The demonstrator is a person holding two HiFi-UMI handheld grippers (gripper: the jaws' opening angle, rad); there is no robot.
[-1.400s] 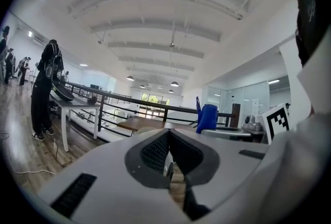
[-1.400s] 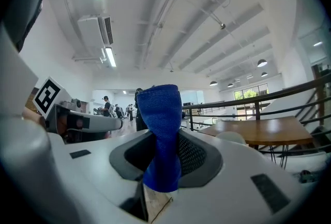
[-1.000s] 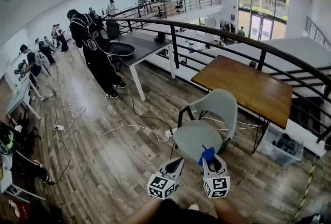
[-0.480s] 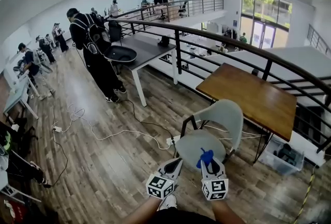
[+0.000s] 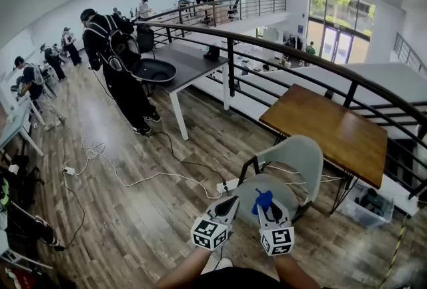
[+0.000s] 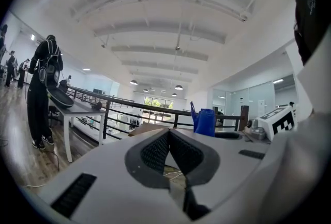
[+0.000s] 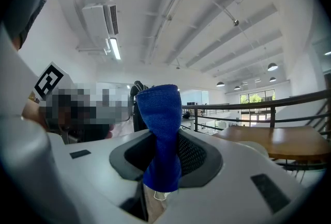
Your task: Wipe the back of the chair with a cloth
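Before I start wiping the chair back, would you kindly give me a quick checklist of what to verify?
1. Cloth held in right tongs: ok, jaws shut on it.
2. Left tongs free: ok, jaws together, nothing between.
3. Chair back bare: ok, nothing hangs on it.
4. Cloth at the chair back: not ok, it appears short of it, over the seat.
5. Cable on the floor clear of your feet: cannot tell.
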